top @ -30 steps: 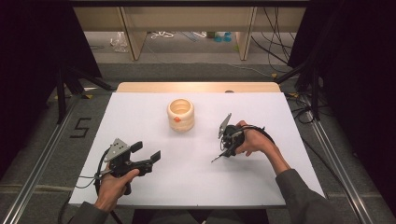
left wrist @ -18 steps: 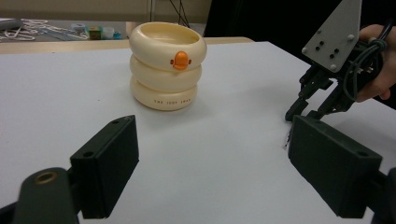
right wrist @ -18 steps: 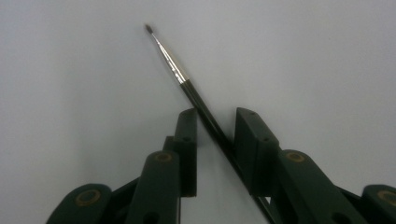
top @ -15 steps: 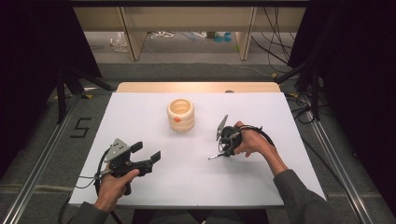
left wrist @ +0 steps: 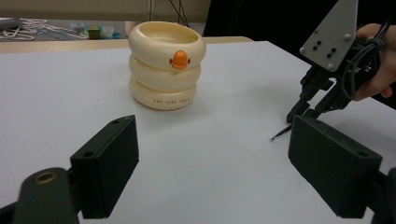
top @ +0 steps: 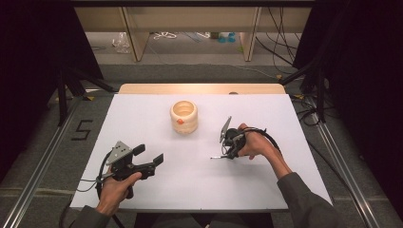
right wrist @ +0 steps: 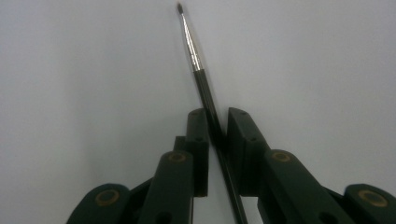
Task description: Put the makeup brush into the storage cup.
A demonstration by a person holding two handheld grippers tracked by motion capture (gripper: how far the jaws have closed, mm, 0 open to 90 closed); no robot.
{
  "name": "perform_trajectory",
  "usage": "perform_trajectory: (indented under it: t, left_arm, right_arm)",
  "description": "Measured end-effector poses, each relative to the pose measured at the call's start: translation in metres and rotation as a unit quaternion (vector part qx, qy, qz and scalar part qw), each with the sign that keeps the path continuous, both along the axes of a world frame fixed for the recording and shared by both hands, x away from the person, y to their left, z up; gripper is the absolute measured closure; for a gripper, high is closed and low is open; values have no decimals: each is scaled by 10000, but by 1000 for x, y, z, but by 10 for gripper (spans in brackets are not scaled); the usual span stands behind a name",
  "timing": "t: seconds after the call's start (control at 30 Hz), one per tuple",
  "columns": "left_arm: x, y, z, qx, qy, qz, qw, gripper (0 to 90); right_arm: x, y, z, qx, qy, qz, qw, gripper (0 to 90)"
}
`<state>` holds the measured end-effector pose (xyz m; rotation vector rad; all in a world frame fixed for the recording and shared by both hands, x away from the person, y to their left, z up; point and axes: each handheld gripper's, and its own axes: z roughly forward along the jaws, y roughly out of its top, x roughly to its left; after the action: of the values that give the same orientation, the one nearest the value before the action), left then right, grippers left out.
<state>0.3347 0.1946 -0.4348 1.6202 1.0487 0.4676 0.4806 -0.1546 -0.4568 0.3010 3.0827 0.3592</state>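
My right gripper (top: 227, 151) has just been closing, and its two black jaws now stand narrow around a thin paintbrush (right wrist: 201, 79) with a black handle, a silver metal ferrule and a small dark tip; in the right gripper view the handle runs up between the pads and the pads seem to press on it, though I cannot tell how firmly. From the high view the brush (top: 216, 156) pokes out leftward from the gripper, low over the white table (top: 266, 190), its tip just above or on the surface (I cannot tell which). My left gripper (top: 151, 158) rests near the front left of the table, jaws spread wide with nothing between them. Between the two, farther back, stands a cream-coloured holder (top: 184, 116) shaped like three stacked rings with a small orange beak on its front, upright and well apart from the brush.
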Motion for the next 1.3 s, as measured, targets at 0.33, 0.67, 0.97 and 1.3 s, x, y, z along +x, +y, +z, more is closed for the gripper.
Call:
perform_trajectory:
  t: [0.33,0.67,0.97,1.3]
  left_arm:
    - [0,0,0,1,1,2,10000,155]
    - [0,0,0,-1,1,2,10000,155]
    - [0,0,0,0,-6,2,10000,155]
    - [0,1,1,-13,-13,-11,10000,155]
  right_arm:
    - [-2,3,0,-108,-23,-13,9999,818]
    - [-1,4,0,-117,-3,-19,9999,846]
    - [-4,7,0,-211,-53,-147,9997,856]
    - [-2,2,7,69,-53,-254,9996,857]
